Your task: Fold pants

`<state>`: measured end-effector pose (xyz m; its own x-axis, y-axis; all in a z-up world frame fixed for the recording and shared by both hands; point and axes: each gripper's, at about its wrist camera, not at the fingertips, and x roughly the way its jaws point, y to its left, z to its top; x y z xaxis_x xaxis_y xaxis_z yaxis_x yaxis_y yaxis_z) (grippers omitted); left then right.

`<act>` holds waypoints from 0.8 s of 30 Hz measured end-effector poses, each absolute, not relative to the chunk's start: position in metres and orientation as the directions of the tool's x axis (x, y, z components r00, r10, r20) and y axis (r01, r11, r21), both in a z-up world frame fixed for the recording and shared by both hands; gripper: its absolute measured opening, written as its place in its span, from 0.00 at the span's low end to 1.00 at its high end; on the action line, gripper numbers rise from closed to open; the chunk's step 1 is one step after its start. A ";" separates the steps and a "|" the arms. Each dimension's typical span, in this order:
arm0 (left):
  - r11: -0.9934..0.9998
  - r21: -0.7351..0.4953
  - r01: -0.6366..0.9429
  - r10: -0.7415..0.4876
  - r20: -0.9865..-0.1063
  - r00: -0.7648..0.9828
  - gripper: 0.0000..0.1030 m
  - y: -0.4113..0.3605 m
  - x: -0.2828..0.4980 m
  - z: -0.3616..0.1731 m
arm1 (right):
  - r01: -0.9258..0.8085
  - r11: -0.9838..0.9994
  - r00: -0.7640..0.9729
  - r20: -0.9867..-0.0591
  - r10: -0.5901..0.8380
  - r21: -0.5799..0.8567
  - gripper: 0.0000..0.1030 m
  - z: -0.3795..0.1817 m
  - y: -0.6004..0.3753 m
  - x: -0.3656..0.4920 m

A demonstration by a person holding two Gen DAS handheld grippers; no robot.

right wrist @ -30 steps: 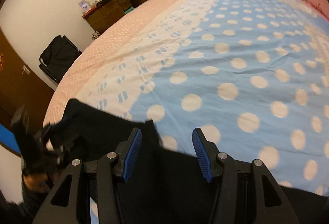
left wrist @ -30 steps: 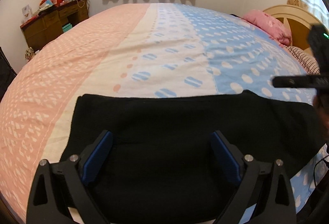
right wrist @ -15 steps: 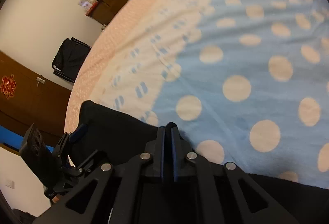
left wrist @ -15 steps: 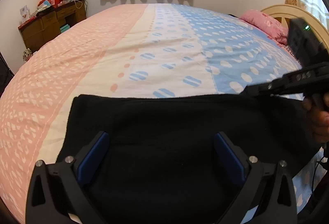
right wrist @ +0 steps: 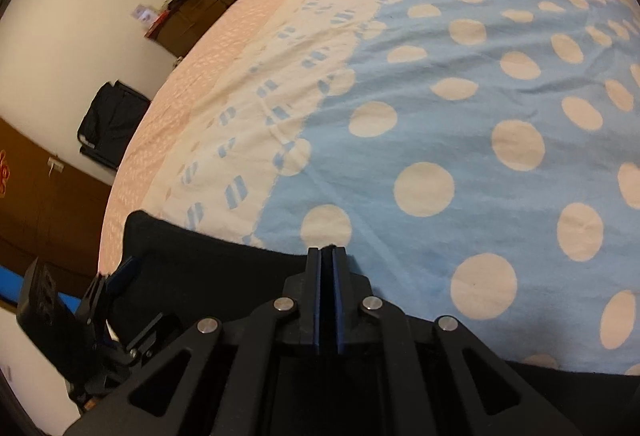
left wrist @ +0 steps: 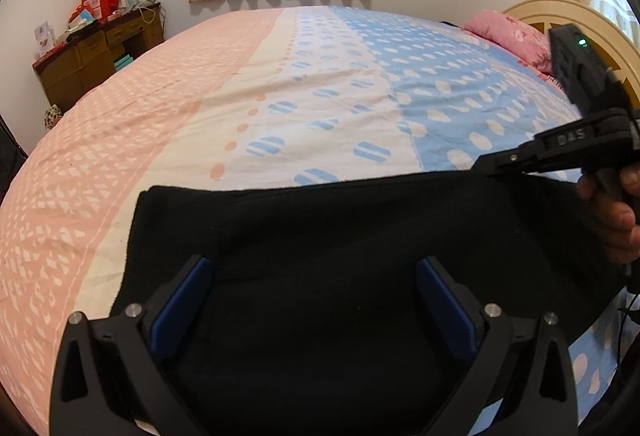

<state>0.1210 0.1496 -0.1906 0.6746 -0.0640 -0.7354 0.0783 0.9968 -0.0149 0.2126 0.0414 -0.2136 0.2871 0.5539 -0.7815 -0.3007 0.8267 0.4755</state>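
The black pants (left wrist: 340, 236) lie folded flat on the near side of the bed. My left gripper (left wrist: 312, 300) is open, its blue pads spread wide just above the middle of the cloth. My right gripper (right wrist: 328, 256) is shut on the far edge of the pants (right wrist: 208, 260). It also shows in the left wrist view (left wrist: 496, 161), pinching the far right edge of the cloth. The left gripper shows at the lower left of the right wrist view (right wrist: 120, 272).
The bedspread (left wrist: 280, 95) is pink, cream and blue with dots. A pink pillow (left wrist: 508, 35) and a cream headboard (left wrist: 560, 19) are at the far right. A cluttered wooden desk (left wrist: 92, 55) stands by the far left wall. A black bag (right wrist: 112, 119) leans on the wall.
My right gripper has closed from open onto the far edge of the pants. My left gripper has stayed open over the cloth, hardly moving.
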 end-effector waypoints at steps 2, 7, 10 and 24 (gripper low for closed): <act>0.997 -0.015 0.078 -0.064 -0.736 0.674 1.00 0.150 0.121 -0.191 | -0.310 0.853 0.326 -0.795 0.511 0.421 0.30 -0.204 0.042 0.204; 0.997 -0.010 0.075 -0.058 -0.736 0.674 1.00 0.149 0.120 -0.190 | -0.365 0.876 0.416 -0.786 0.457 0.315 0.54 -0.177 0.034 0.171; 0.997 -0.001 0.072 -0.050 -0.737 0.674 1.00 0.148 0.121 -0.191 | -0.393 0.883 0.419 -0.806 0.419 0.255 0.54 -0.173 0.029 0.145; 1.000 -0.002 0.018 -0.013 -0.738 0.674 1.00 0.142 0.116 -0.182 | -0.480 0.864 0.448 -0.804 0.392 0.154 0.55 -0.192 0.010 0.086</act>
<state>0.1157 0.1424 -0.1821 0.6742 -0.0132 -0.7385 0.0178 0.9998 -0.0016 0.0864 0.0095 -0.1923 0.4477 0.3918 -0.8038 -0.4797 0.8638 0.1539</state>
